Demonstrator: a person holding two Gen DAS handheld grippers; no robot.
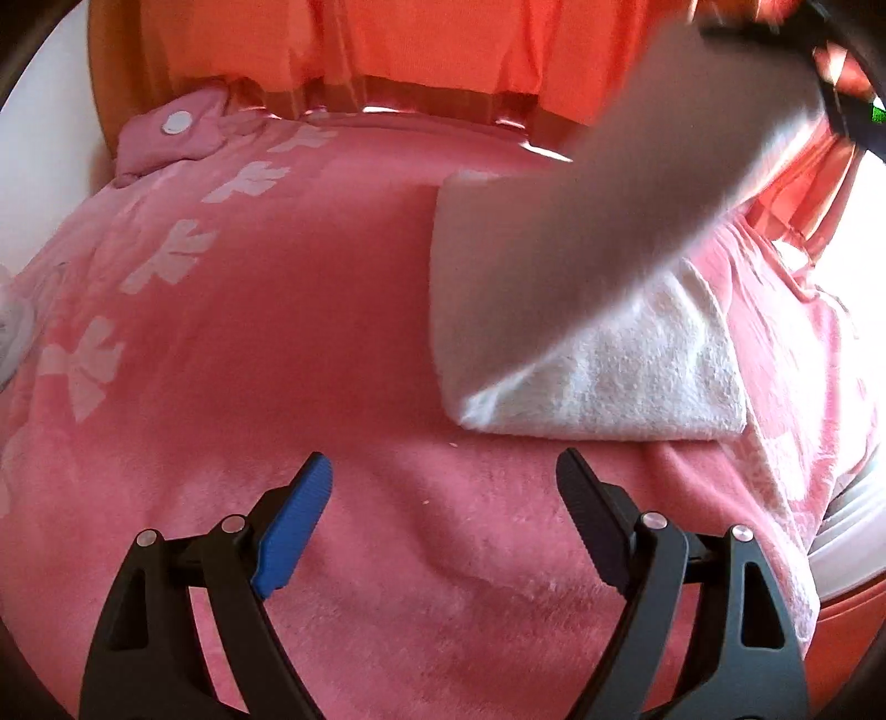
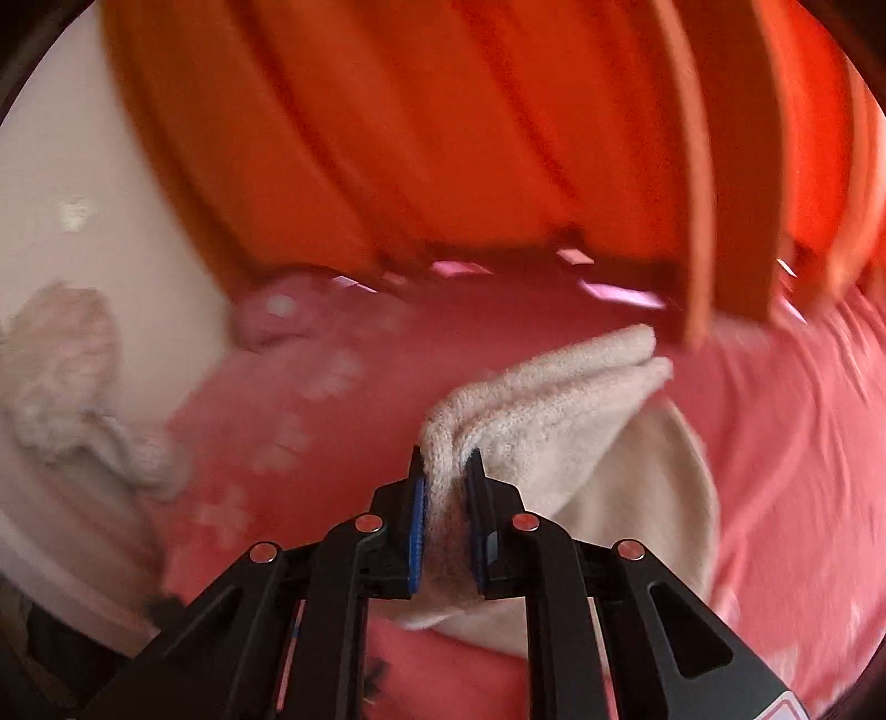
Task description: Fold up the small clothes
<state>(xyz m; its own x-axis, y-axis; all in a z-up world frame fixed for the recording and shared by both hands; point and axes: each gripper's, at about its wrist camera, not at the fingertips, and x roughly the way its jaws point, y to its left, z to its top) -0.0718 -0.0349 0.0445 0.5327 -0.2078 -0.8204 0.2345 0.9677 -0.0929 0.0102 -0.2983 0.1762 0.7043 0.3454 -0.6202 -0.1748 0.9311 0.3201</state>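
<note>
In the left wrist view, a pink pillow with a white dot (image 1: 171, 130) sits at about ten o'clock, at the far edge of the pink blanket (image 1: 288, 310), whose band of pale bows runs down the left side. The left gripper (image 1: 443, 471) hangs at six o'clock with its jaws spread wide and nothing between them, just above the blanket. At about two o'clock lies the white towelling cloth (image 1: 620, 371), one side lifted in a blurred sheet toward the upper right; orange curtains (image 1: 443, 44) hang behind.

In the right wrist view, a crumpled pale cloth (image 2: 66, 382) lies at nine o'clock. At six o'clock the right gripper (image 2: 447, 476) pinches a folded edge of the white towelling cloth (image 2: 559, 410), raised over the blanket (image 2: 775, 443).
</note>
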